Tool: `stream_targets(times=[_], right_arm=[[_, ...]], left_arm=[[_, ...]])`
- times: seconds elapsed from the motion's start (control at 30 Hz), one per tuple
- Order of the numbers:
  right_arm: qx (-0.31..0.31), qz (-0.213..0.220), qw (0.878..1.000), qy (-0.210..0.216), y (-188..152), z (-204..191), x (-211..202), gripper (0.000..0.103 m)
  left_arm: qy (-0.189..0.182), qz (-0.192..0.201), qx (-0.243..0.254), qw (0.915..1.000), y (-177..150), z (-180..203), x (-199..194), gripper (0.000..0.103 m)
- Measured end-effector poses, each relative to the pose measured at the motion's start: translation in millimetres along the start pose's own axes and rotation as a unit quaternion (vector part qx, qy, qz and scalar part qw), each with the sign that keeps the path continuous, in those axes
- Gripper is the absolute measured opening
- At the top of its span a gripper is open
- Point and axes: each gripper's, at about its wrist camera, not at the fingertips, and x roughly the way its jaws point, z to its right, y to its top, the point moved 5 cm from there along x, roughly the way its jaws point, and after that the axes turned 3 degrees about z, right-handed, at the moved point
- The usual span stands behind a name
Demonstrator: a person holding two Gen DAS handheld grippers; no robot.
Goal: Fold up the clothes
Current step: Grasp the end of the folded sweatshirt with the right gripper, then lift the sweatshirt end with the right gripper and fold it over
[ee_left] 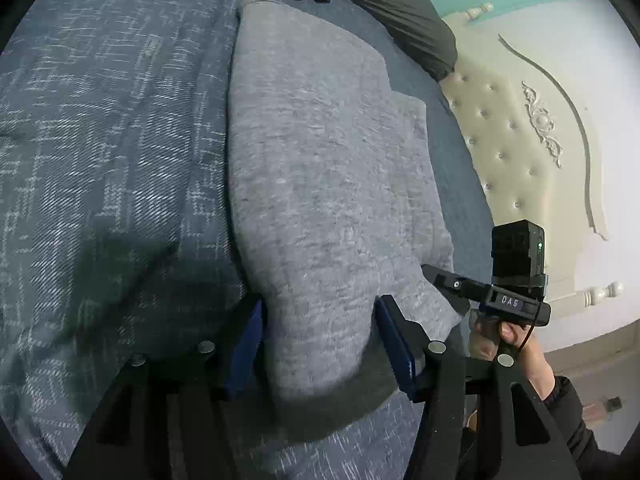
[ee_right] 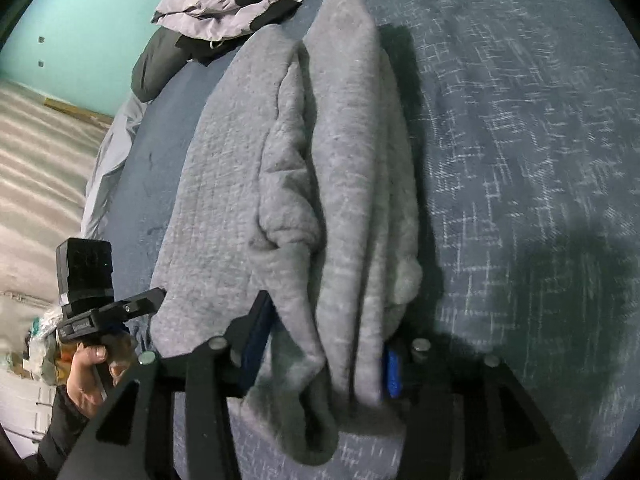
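A grey fleece garment lies folded lengthwise into a long strip on the blue bed cover. Its near end passes between the blue pads of my left gripper, and the cloth narrows to a waist where the pads press it from both sides. In the right wrist view the same garment shows bunched lengthwise folds. My right gripper pinches that end, with cloth draped over its right pad. The garment's hem hangs below both sets of jaws. The two grippers hold neighbouring spots on the same end, each one's finger visible beside the other.
A cream tufted headboard stands to the right of the bed. A dark pillow and a lilac-and-black pile of clothes lie at the far end. Bare blue cover stretches beside the garment. The floor lies beyond the bed edge.
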Motion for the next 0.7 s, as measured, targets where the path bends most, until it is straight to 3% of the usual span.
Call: stream_targets(times=[0.07, 0.17, 0.3, 0.5, 0.7], right_arm=[[-0.015, -0.004, 1.000, -0.001, 0.4, -1.5, 4.8, 0.050], [-0.036, -0.005, 0.999, -0.002, -4.0, 2.9, -2.3, 0.039], [-0.060, 0.000, 0.998, -0.013, -5.3, -5.5, -4.3, 0.026], [-0.093, 0.020, 0.995, -0.009, 0.8, -23.8, -25.8, 0.022], [-0.114, 0.064, 0.991, 0.022, 16.4, -56.8, -79.3, 0.021]], left_arm=[[0.006, 0.001, 0.006, 1.0000, 3.9, 1.4, 5.9, 0.063], [0.019, 0.005, 0.018, 0.9996, 4.7, 2.3, 10.4, 0.063], [0.028, 0.018, 0.039, 0.9987, -3.1, 10.3, 0.4, 0.050], [0.033, 0.054, 0.066, 0.9958, -3.3, 35.2, -34.9, 0.045], [0.032, 0.075, 0.091, 0.9925, 6.1, 83.8, -70.9, 0.044]])
